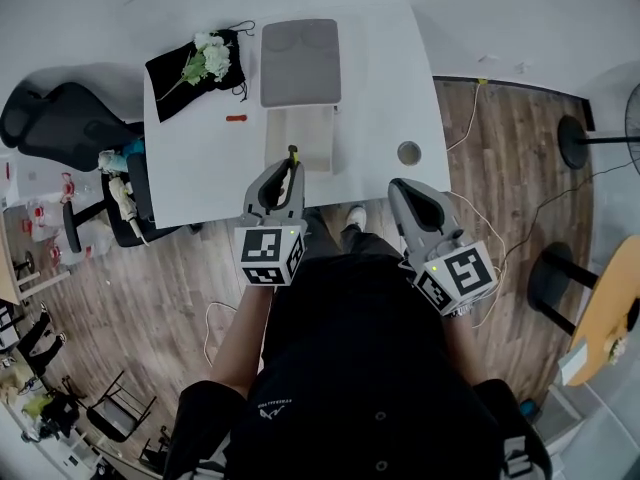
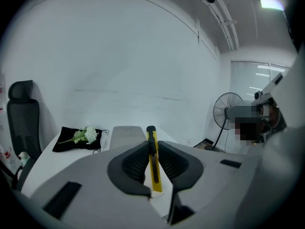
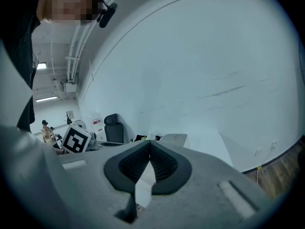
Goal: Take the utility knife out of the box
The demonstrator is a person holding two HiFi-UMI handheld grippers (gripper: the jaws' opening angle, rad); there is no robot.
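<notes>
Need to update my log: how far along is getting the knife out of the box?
Done: the box lies open on the table and the yellow knife is out of it. In hand: the left claw clamps the knife over the table's near edge. Left: only setting it down, probably; the right claw is shut and empty.
</notes>
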